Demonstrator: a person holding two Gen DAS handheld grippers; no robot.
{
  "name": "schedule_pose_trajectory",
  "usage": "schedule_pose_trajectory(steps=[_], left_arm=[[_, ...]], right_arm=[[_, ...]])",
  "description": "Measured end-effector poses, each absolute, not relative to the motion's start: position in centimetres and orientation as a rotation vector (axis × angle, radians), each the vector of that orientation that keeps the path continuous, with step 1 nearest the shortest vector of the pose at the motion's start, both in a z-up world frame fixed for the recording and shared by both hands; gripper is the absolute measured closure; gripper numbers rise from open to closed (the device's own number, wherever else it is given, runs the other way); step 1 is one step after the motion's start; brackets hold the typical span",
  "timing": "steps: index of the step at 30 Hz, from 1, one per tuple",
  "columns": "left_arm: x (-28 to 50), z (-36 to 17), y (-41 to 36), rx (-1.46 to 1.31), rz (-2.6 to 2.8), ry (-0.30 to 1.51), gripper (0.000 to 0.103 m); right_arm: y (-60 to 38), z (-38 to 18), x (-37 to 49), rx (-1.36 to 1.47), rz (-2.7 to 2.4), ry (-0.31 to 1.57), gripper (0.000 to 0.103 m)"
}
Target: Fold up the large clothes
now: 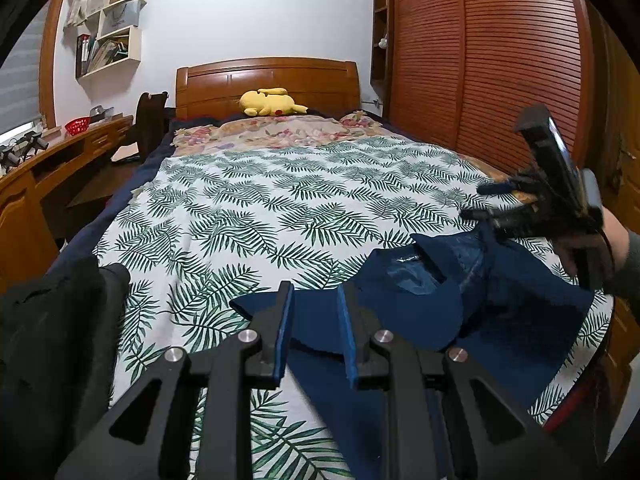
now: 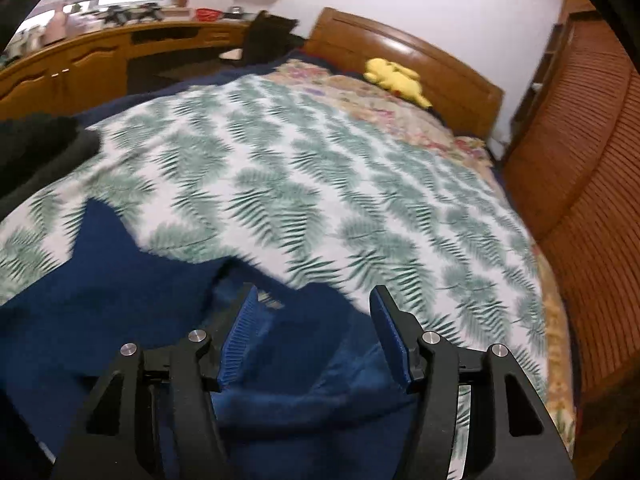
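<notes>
A rumpled navy-blue fabric garment (image 1: pixel 420 300) lies at the near end of a bed under a white bedspread printed with green fern leaves (image 1: pixel 260 208), its collar label facing up. The left tool (image 1: pixel 316 312) hovers just above its near edge, jaws apart and empty; the right tool (image 2: pixel 312 320) hangs released over the cloth's far side. A black garment (image 1: pixel 52 320) is heaped at the left. Folding well likely means spreading the cloth flat first, then pinching two matching corners, one per tool, before lifting.
</notes>
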State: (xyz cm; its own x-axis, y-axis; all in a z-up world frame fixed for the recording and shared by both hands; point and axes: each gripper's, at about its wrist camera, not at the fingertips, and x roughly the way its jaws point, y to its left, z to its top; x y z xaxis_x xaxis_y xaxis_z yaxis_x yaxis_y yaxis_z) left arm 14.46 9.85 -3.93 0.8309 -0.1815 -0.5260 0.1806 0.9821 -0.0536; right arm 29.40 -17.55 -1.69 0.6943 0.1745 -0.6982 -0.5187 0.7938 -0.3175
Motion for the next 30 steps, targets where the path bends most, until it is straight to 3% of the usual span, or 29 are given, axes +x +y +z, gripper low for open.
schedule_pose_trajectory(steps=[15, 25, 26, 27, 29, 30], left_arm=[[14.1, -4.2, 12.5, -0.033, -0.151, 0.564, 0.083], [14.0, -4.5, 12.7, -0.031, -0.155, 0.57, 0.083], [14.0, -4.6, 12.7, -0.032, -0.158, 0.574, 0.083], [14.1, -4.7, 12.6, -0.033, -0.161, 0.578, 0.083], [14.1, -4.8, 12.6, -0.033, -0.167, 0.582, 0.083], [14.0, -4.8, 12.5, -0.034, -0.171, 0.583, 0.083]], right_arm=[[-9.6, -6.2, 19.8, -0.59, 0.759, 0.763, 0.028], [-6.7, -10.1, 19.5, -0.801, 0.74, 0.791, 0.028], [-6.8, -10.2, 20.1, -0.807, 0.735, 0.786, 0.039], [-6.8, -10.1, 20.7, -0.808, 0.738, 0.785, 0.064], [-7.0, -10.1, 23.0, -0.821, 0.722, 0.787, 0.101], [-7.1, -9.9, 24.1, -0.822, 0.705, 0.78, 0.101]])
